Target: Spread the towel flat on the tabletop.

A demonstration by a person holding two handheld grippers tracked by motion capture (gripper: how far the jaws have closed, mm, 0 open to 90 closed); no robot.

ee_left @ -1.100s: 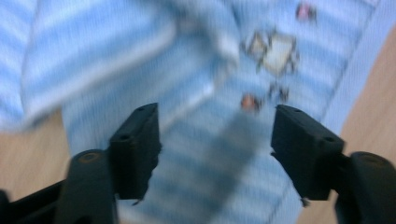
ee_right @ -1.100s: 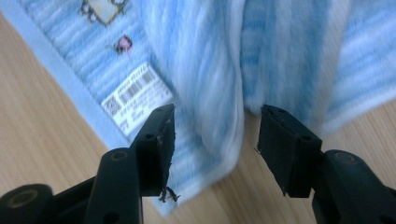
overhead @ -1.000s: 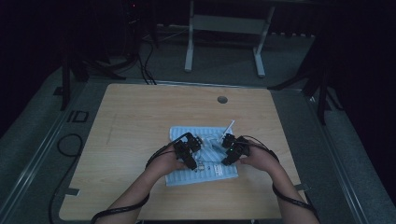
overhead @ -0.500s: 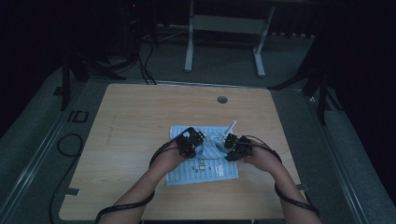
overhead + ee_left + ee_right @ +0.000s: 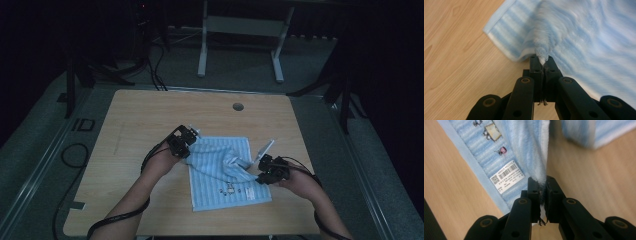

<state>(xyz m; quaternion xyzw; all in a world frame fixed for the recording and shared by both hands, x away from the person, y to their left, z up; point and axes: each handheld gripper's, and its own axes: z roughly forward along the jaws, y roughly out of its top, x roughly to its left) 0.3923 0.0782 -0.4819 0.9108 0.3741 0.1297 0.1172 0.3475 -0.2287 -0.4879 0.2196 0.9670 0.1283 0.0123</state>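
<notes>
Nearest you, at about five o'clock on the table (image 5: 150,120), your right gripper (image 5: 264,176) has its jaws pinched tight on the towel (image 5: 220,185); in the right gripper view a fold of the blue-and-white striped cloth runs straight down between the two black pads, with frayed threads poking out below them. Just at ten o'clock of those jaws in that view lies the white barcode label (image 5: 507,179), flat on the towel beside its plain blue hem. Farther off, at about nine o'clock of the towel, your left gripper (image 5: 186,142) is likewise clamped on cloth: the left gripper view shows a bunched tuft of the towel's edge squeezed between its closed jaws. The towel lies near the table's middle, its near half flat, its far part drawn up into a ridge between your two grippers. Beyond it, at twelve o'clock, a round cable hole (image 5: 238,106) sits near the table's far edge.
</notes>
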